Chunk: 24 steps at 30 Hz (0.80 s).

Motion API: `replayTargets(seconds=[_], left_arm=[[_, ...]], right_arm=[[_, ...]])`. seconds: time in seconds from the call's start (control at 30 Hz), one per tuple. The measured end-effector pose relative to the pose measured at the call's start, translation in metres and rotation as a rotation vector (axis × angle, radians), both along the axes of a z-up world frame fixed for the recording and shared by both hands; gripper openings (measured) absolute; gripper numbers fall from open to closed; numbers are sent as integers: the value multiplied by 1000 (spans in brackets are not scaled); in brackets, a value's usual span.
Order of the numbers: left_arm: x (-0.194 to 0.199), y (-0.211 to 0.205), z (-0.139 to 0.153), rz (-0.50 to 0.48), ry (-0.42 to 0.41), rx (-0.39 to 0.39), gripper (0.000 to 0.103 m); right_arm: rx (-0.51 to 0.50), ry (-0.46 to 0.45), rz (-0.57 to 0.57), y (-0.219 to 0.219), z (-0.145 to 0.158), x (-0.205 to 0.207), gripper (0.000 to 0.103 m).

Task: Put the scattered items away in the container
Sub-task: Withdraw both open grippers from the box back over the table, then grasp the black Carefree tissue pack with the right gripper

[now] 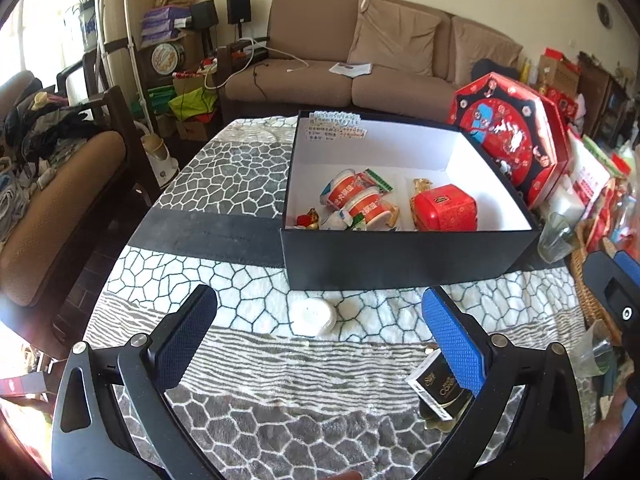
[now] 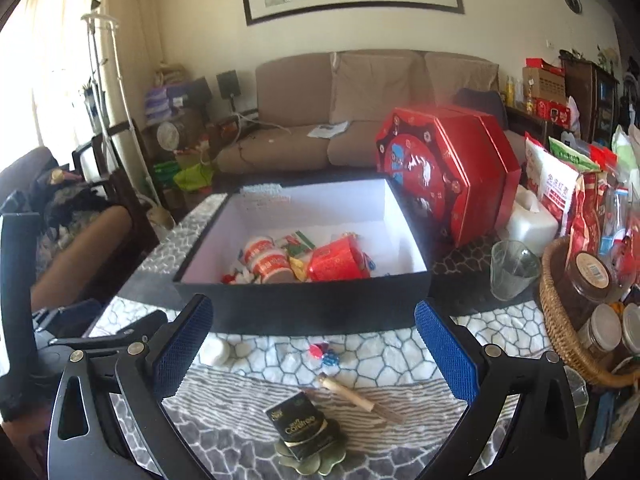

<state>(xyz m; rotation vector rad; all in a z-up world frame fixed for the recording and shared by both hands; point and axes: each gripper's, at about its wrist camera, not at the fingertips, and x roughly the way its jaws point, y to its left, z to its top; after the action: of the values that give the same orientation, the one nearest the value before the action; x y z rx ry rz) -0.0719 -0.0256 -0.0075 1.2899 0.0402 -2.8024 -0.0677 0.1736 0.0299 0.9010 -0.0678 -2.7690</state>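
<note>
A table covered by a grey and white patterned cloth (image 1: 240,184) fills the scene, with a brown sofa (image 1: 320,64) behind it. On the cloth sits a large black box (image 1: 400,256) with a white inside, open at the top. It already holds two red and white cups (image 1: 360,200), a red tin (image 1: 444,208) and small wrapped sweets. A red eight-sided gift box (image 2: 440,172) leans just beside the black box on its right, near a glass (image 2: 512,268) and a wicker basket (image 2: 560,320) of jars.

Loose on the cloth in front of the black box lie a small white round tub (image 1: 312,316), a small black carton (image 2: 304,428) resting on a leaf-shaped dish, a wooden stick (image 2: 360,396), and red and blue sweets (image 2: 324,354).

The left gripper (image 1: 320,344) hangs above the cloth with its jaws spread wide, the white tub between them but untouched. The right gripper (image 2: 312,352) is also spread wide, holding nothing, over the carton and stick.
</note>
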Motion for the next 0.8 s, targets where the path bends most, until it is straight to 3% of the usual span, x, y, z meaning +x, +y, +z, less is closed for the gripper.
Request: replayTargets(seconds=[0.13, 0.27, 0.4, 0.5, 0.8], left_arm=[[-9, -10, -15, 30, -74, -5, 103], [-14, -24, -25, 55, -117, -4, 102], [-19, -37, -32, 79, -152, 41, 102], [-21, -40, -36, 80, -181, 64, 102], [-27, -21, -54, 33, -278, 51, 102]], right_arm=[[-74, -72, 34, 8, -11, -9, 102], [-77, -136, 55, 11, -20, -16, 102], [-6, -333, 163, -1, -48, -28, 101], [77, -438, 175, -11, -74, -32, 98], [196, -735, 254, -43, -148, -35, 97]])
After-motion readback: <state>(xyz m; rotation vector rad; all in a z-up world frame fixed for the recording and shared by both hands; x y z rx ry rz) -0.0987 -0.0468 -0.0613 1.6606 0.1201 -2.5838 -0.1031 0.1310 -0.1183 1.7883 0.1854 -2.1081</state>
